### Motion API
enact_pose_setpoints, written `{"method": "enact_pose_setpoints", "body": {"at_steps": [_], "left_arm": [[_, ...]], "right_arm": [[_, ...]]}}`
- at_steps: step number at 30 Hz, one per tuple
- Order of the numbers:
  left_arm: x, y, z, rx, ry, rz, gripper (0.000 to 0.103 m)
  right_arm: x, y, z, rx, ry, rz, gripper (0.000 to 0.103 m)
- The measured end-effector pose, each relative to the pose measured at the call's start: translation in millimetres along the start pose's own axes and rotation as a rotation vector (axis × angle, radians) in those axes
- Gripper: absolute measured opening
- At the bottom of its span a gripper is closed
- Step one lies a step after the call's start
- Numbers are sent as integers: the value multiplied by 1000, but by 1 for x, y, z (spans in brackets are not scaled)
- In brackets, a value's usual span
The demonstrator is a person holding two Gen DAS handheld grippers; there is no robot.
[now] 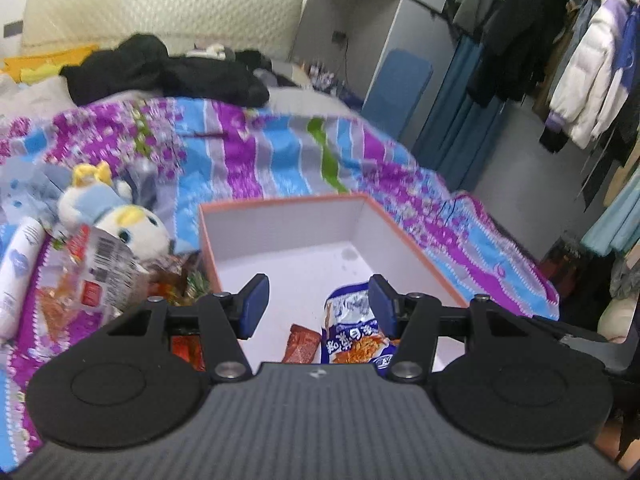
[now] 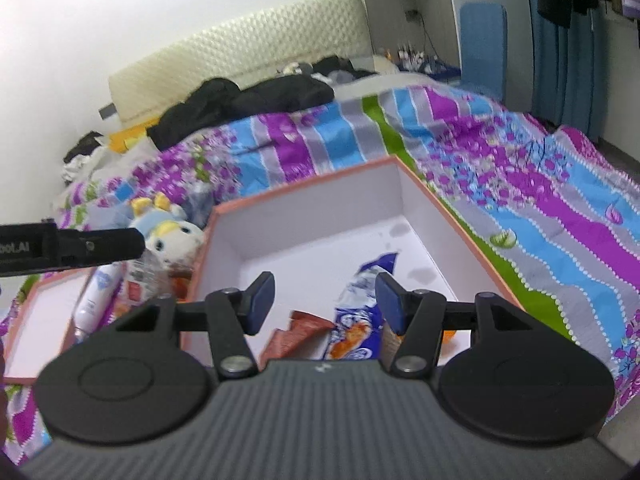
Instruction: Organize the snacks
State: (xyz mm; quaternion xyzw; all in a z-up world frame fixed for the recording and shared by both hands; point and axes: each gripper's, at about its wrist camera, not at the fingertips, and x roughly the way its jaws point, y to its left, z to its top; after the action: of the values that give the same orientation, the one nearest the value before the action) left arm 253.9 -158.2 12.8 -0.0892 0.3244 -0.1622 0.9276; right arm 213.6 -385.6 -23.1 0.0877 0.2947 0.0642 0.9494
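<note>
An orange-rimmed cardboard box with a white inside lies on the bed. In it rest a blue-and-white noodle packet and a brown-red snack packet. My left gripper hangs open above the box's near end, nothing between its blue pads. My right gripper is open too, over the same packets and clear of them. Left of the box lies a pile of loose snack packets.
A plush penguin toy and a white bottle lie beside the pile. The box lid sits at far left. Black clothes lie near the headboard. The floral quilt covers the bed; hanging coats stand right.
</note>
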Motion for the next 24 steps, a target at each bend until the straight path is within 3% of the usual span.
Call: {"method": "enact_pose_setpoints", "body": {"at_steps": [7,12,24], "left_arm": [[-69,11,-2,-10,-88,8,61],[-109,21,-15,6,-93,41,61],[-173,57,-61,-36,-114,128,61]], "right_arm": [[-44,34,4,-43,-74,32,58],[-70,60,1,-71,-97,69,58],[-93,109,-43,-109,-65,136,58]]}}
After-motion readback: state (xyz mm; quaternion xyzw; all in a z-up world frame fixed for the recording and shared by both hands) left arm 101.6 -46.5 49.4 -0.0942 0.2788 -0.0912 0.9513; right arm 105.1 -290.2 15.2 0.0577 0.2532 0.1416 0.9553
